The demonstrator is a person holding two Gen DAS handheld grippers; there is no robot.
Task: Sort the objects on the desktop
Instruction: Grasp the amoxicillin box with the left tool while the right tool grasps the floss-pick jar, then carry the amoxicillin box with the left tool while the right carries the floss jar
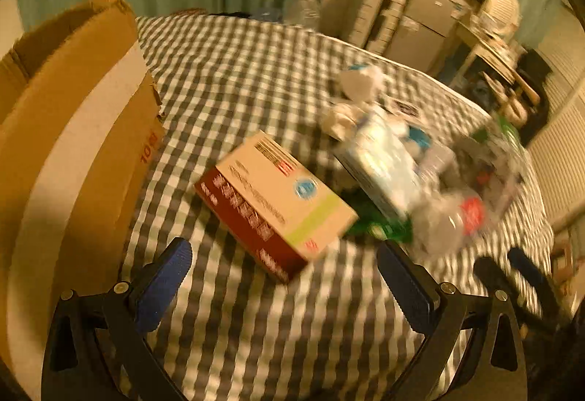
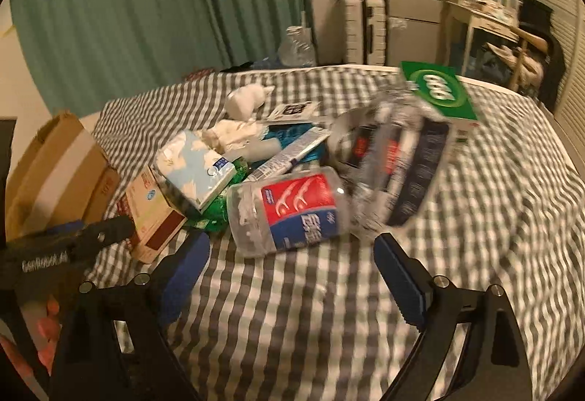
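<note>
Clutter pile [image 2: 292, 174] faces both low, wide-open tools [image 1: 285, 276] [image 2: 292, 276].

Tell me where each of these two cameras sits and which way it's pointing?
Left wrist: rides on the left gripper, looking forward over the checked cloth at the medicine box; cardboard box to its left. Its own open blue fingers show.
Right wrist: rides on the right gripper, facing the floss-pick jar and clutter pile. Its open fingers show, plus the left gripper at the left edge.
Shared: medicine box, cardboard box, tissue pack, jar.
</note>
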